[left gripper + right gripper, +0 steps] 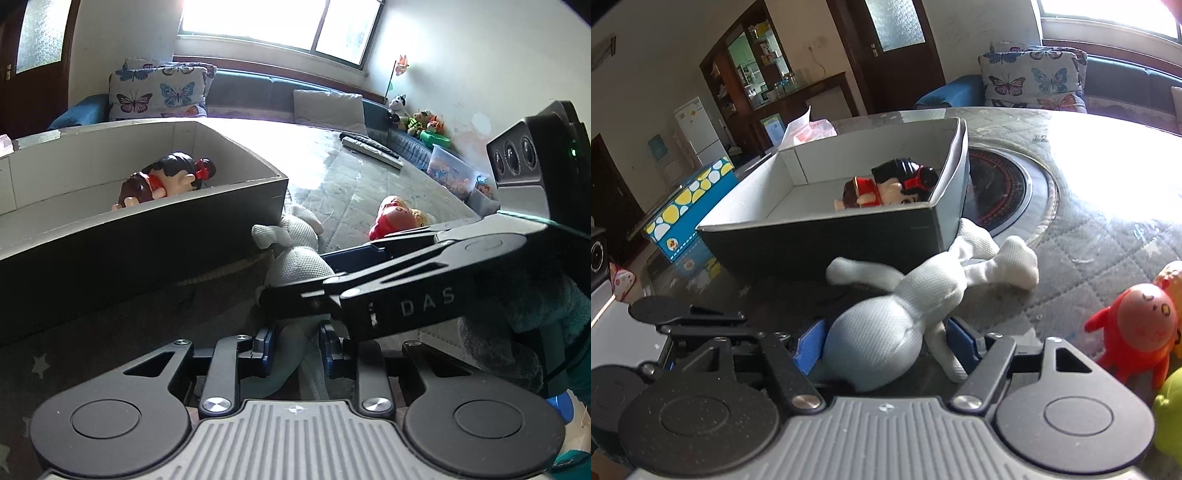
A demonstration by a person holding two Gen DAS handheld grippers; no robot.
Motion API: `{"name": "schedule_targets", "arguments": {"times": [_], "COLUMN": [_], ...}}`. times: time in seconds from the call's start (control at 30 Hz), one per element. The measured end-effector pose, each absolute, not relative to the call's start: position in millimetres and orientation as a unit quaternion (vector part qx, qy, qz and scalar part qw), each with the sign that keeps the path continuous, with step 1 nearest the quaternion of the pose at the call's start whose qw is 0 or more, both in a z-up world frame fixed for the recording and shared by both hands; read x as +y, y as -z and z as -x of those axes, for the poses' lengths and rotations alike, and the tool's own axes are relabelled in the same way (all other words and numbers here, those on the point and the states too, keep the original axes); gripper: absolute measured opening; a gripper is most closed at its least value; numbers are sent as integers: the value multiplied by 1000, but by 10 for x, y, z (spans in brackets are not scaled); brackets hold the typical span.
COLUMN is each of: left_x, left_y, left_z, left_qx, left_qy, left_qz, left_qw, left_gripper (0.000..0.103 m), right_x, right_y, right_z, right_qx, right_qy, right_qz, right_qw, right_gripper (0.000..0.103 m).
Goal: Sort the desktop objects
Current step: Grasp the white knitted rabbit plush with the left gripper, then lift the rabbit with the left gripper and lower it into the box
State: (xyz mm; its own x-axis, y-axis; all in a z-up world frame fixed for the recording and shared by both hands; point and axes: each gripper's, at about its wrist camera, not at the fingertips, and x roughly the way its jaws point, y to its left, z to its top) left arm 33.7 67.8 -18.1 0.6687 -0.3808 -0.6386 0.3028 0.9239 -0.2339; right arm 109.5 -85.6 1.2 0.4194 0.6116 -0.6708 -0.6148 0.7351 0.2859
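Note:
A white knitted soft doll lies on the table against the corner of a dark open box. My right gripper is shut on the doll's round head. My left gripper is shut on another part of the same doll. The right gripper's black body crosses the left wrist view above my left fingers. In the box lies a figure with black hair and red parts, which also shows in the right wrist view.
A red toy figure with orange and green toys beside it stands right of the doll; it shows in the left wrist view. A round black hotplate is set in the table. Remote controls and a clear tub lie farther off.

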Motion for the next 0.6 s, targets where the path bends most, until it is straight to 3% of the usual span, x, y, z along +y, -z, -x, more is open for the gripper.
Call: {"name": "schedule_targets", "arguments": {"times": [0.17,0.6], "left_x": [663,753], "left_y": [160,-310], "left_z": [-295,121], "left_qx": [353,273], "left_qy": [187,187], "left_qz": [48,31], "left_qw": [915,943], "left_gripper": [23,21], "right_x": [-873,-809], "right_y": [-44,-620], "right_z": [-1028,-654], "right_qx": [395,315], "right_qy": [-372,-400], "right_qz": [0,21], "right_qw": [840,861], "right_gripper": [57,54]}}
